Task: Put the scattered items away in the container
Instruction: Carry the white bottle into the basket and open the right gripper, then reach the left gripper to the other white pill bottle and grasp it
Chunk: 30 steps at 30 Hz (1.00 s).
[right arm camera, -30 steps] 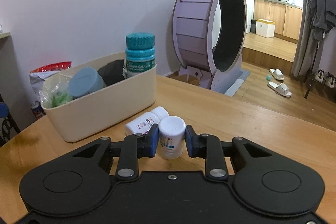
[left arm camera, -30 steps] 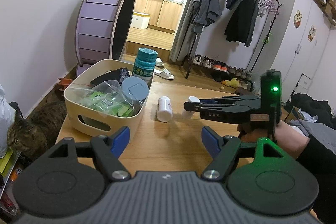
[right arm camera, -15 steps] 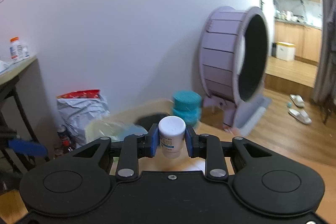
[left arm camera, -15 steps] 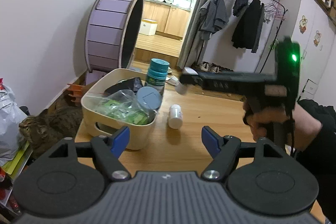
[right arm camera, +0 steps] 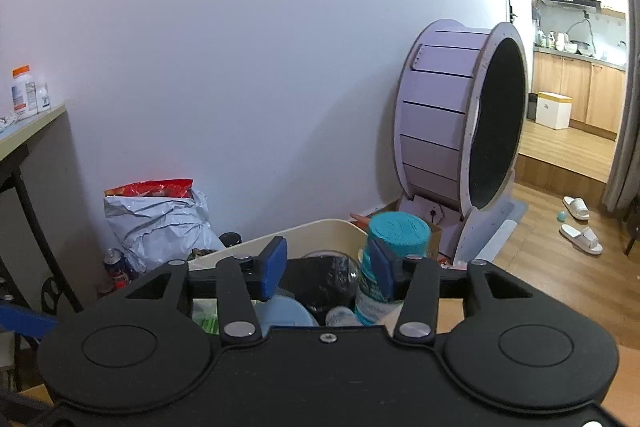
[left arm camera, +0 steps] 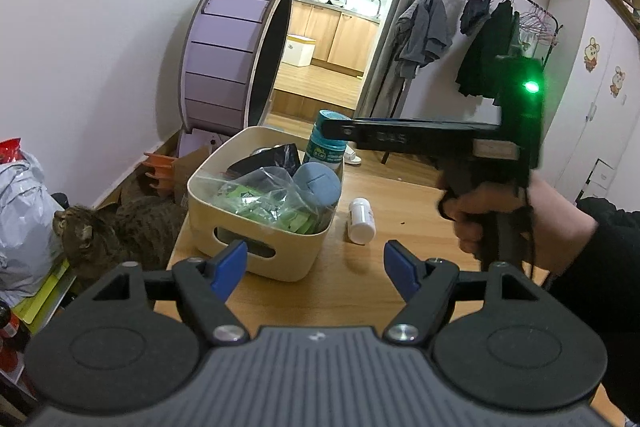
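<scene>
Right gripper (right arm camera: 327, 269) held level above cream plastic bin (left arm camera: 208, 187) at table's left edge, jaws opening, nothing between; left gripper (left arm camera: 314, 269) spread, empty. White pill bottle (left arm camera: 361, 219) (cylindrical) lies beside bin.

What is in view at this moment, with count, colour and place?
Container: one, cream, on table, filled.
Teal-capped bottle: one, upright in container.
Blue-grey lid: one, in container.
Plastic bag: one, clear with green packets, in container.
White bottle: one, lying on table beside container.
Table: one, wooden.
Cat wheel: one, purple, by wall.
Cat: one, tabby, on floor.
Left claw: open, empty.
Right claw: opening above container, nothing between pads.
Hand: one, holding right claw.
</scene>
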{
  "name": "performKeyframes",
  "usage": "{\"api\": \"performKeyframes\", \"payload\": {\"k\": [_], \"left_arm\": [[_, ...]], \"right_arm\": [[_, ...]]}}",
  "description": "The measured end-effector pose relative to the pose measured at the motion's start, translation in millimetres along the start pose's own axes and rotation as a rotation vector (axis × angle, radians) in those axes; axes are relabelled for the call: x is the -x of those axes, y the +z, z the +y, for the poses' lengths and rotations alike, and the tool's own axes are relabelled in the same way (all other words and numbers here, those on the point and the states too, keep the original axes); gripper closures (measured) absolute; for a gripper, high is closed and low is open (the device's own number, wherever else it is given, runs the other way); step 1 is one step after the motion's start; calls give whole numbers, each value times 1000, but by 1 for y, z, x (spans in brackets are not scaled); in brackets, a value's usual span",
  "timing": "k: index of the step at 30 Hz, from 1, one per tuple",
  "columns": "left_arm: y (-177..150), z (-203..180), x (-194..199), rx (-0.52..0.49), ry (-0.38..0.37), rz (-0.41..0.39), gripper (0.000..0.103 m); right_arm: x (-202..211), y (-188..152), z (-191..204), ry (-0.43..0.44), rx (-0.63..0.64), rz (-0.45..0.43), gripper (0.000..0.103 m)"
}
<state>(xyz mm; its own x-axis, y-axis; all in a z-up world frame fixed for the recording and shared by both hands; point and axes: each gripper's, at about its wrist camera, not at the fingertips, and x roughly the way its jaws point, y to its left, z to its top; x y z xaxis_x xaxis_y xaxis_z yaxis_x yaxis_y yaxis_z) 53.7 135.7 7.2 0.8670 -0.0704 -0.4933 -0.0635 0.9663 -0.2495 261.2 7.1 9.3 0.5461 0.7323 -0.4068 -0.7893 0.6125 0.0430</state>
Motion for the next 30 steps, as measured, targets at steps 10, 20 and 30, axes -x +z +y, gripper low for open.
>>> {"api": "performKeyframes", "payload": {"k": [10,20,30], "left_arm": [[0,-25,-12,-26,-36,-12,29],[-4,-59,-35,-71,-56,4,29],[-2,-90,-68,-160,-44,29,29]], "right_arm": [[54,-34,-21,-60,-62,30,47],[113,-66,-27,-117,-133,44,20],[165,-96,-48,-218,-207,34,8]]}}
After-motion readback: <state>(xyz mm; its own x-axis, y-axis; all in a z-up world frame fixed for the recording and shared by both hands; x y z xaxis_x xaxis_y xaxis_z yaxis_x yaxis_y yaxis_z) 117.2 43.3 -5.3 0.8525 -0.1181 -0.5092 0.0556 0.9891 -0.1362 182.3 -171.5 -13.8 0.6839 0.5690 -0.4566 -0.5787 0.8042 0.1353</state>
